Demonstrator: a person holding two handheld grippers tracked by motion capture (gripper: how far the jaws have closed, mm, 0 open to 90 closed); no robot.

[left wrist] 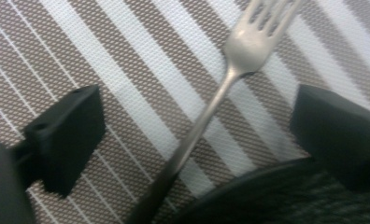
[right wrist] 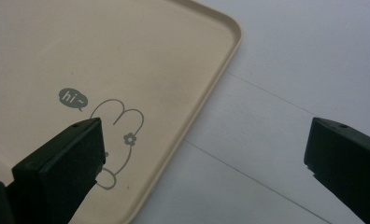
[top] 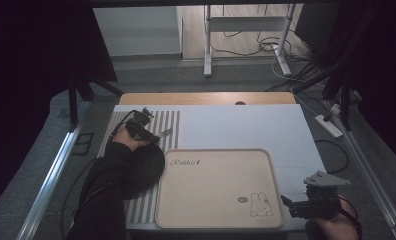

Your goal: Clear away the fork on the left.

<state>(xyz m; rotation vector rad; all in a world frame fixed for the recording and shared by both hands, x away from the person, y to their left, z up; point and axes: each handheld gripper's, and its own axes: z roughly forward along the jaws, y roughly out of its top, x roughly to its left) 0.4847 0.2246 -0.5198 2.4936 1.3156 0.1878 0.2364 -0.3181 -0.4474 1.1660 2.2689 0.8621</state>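
Observation:
A silver fork (left wrist: pixel 248 42) lies on the brown and white striped placemat (left wrist: pixel 103 56), tines pointing away. My left gripper (left wrist: pixel 202 133) is open low over it, one jaw on each side of the handle and neither touching it. In the high view that left gripper (top: pixel 155 135) sits at the mat's (top: pixel 168 120) far end, with the fork (top: pixel 166 132) just to its right. A dark round dish (left wrist: pixel 276 196) rims the near side. My right gripper (right wrist: pixel 206 149) is open and holds nothing, straddling the near right edge of the beige rabbit tray (right wrist: pixel 127 56). Seen from the high view, the right gripper (top: pixel 286 202) is at the tray's (top: pixel 211 200) front right corner.
The white table top (top: pixel 246 125) stretches bare behind and to the right of the tray. The dark dish (top: pixel 147 167) lies beside the person's black sleeve (top: pixel 103 200). A power strip (top: pixel 328 125) and cables lie on the floor to the right. A metal stand (top: pixel 208 50) is beyond the table.

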